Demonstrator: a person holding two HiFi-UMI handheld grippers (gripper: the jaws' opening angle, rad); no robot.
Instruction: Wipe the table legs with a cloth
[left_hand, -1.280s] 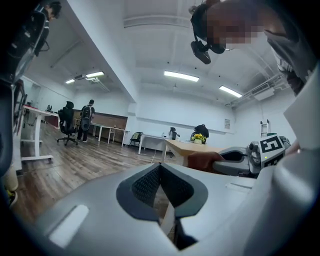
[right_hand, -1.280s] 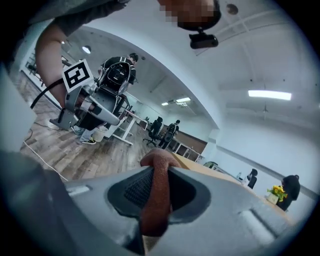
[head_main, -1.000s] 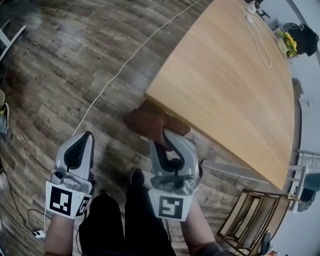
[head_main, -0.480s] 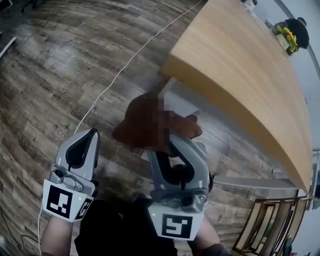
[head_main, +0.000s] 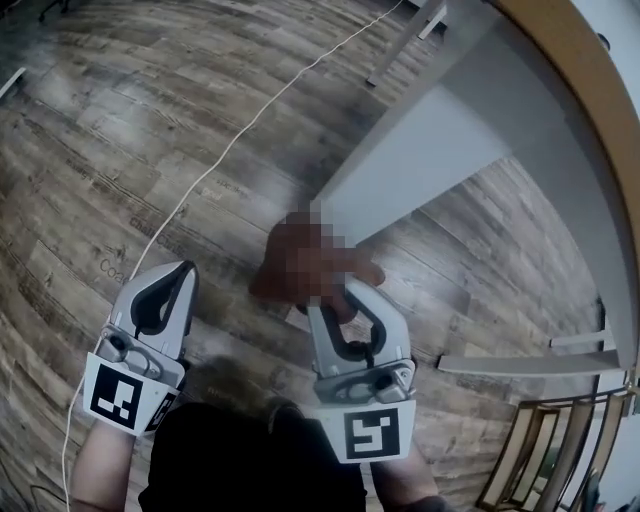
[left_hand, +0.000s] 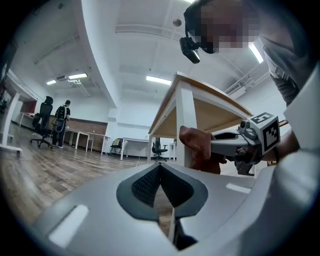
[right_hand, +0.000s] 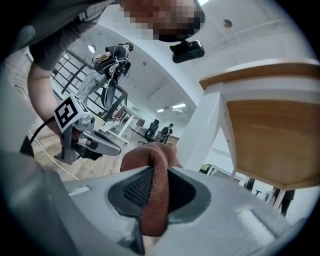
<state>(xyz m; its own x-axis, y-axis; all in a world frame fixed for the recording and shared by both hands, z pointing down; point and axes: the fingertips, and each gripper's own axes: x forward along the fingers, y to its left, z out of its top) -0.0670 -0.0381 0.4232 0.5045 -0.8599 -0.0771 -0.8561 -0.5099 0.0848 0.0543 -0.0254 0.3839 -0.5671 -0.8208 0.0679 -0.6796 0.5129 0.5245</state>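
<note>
A rust-brown cloth (head_main: 285, 262) is bunched at the tip of my right gripper (head_main: 336, 292), which is shut on it. In the right gripper view the cloth (right_hand: 156, 195) runs down between the jaws. The white table leg (head_main: 415, 140) slants up from the floor to the wooden tabletop (head_main: 590, 130). The cloth sits right beside the leg's lower part, and I cannot tell if they touch. My left gripper (head_main: 172, 275) hangs to the left over the floor, shut and holding nothing. In the left gripper view the leg (left_hand: 186, 122) and cloth (left_hand: 199, 149) are ahead of it.
A white cable (head_main: 230, 150) runs across the wood floor. A white crossbar (head_main: 520, 362) and a wooden chair (head_main: 540, 450) are at the lower right. People (left_hand: 62, 119) and office chairs stand far back in the room.
The head view has dropped below the tabletop, so the white leg and the underside now show. My right gripper with the cloth has come in next to the leg.
</note>
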